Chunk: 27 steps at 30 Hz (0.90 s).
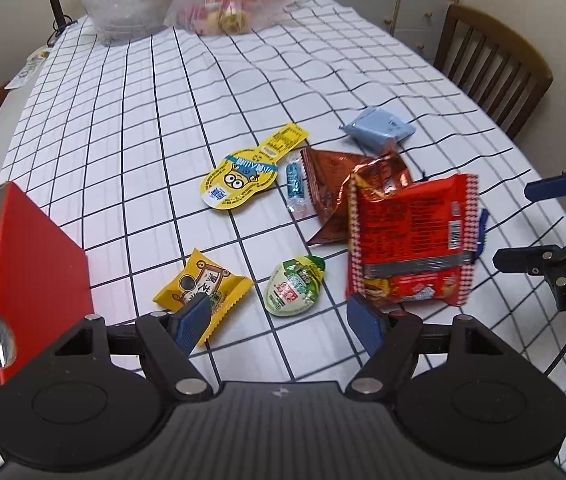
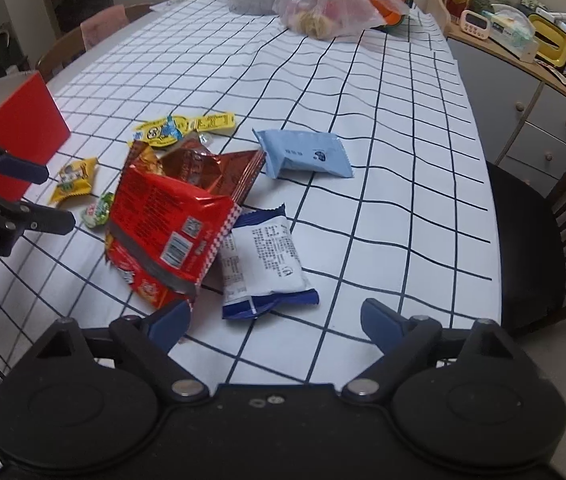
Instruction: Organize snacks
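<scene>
A table (image 1: 131, 128) under a white cloth with a dark grid carried the whole lot, with two filled plastic bags (image 1: 227, 4) at its far end and a wooden chair (image 1: 491, 64) along its right edge. A red box (image 1: 39, 264) stood open near the left edge. The snacks lay in a loose heap toward the near middle: a large red packet (image 1: 411, 240) propped on a brown foil packet (image 1: 331, 192); a white-and-navy packet (image 2: 263, 264) just beside the red one on the right; a pale blue packet (image 2: 303, 152) farther back; a flat yellow cartoon packet (image 1: 243, 176); a small yellow sachet (image 1: 203, 284); a green-and-white egg-shaped sweet (image 1: 295, 284); a small blue wrapped candy (image 1: 295, 180). The left gripper (image 1: 279, 320) pointed steeply down over the near edge, jaws spread and empty, one finger above the yellow sachet, the other by the red packet's near corner. The right gripper (image 2: 275, 320) pointed down likewise, jaws spread, nothing pinched, the white-and-navy packet lying just ahead of them.
</scene>
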{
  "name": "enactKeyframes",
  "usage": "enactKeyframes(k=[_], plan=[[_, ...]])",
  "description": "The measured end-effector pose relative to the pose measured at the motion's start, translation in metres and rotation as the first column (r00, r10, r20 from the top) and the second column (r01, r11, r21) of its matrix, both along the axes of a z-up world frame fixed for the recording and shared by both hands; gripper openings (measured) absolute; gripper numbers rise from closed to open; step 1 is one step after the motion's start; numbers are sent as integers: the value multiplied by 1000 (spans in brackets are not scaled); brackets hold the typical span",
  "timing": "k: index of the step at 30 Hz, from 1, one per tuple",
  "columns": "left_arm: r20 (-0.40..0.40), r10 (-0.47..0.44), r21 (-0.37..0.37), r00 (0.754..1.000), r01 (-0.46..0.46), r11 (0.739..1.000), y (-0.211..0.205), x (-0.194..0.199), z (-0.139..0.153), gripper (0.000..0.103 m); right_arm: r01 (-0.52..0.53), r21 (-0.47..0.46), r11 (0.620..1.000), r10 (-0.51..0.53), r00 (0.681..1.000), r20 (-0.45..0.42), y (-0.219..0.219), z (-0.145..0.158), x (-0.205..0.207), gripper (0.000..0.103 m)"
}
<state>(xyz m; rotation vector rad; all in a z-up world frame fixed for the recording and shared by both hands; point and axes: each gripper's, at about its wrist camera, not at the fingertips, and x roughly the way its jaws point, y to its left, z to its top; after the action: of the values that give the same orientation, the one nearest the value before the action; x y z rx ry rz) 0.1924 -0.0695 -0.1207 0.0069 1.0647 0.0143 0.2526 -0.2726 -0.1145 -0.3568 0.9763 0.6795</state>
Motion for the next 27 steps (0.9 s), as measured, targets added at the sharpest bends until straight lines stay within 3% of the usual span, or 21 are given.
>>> enactKeyframes(k=[6,16,23,27], plan=[[-47,-23,5,999,23,1000,0,12,-16,59,-47,-27,999,47,999,-17,7,-16,14,85],[-83,-65,15,994,67,998,-6,30,-32,42,-109,-29,994,108,994,-12,22,-26,25,78],[-89,-77,1,993,77,997,-10,36,-34,35,-130,-21,991,130,992,5,27,-29,29,74],[-88,-69,1,994,69,998,-11,34,-34,33,-145,-14,989,145,989,13,27,-29,28,63]])
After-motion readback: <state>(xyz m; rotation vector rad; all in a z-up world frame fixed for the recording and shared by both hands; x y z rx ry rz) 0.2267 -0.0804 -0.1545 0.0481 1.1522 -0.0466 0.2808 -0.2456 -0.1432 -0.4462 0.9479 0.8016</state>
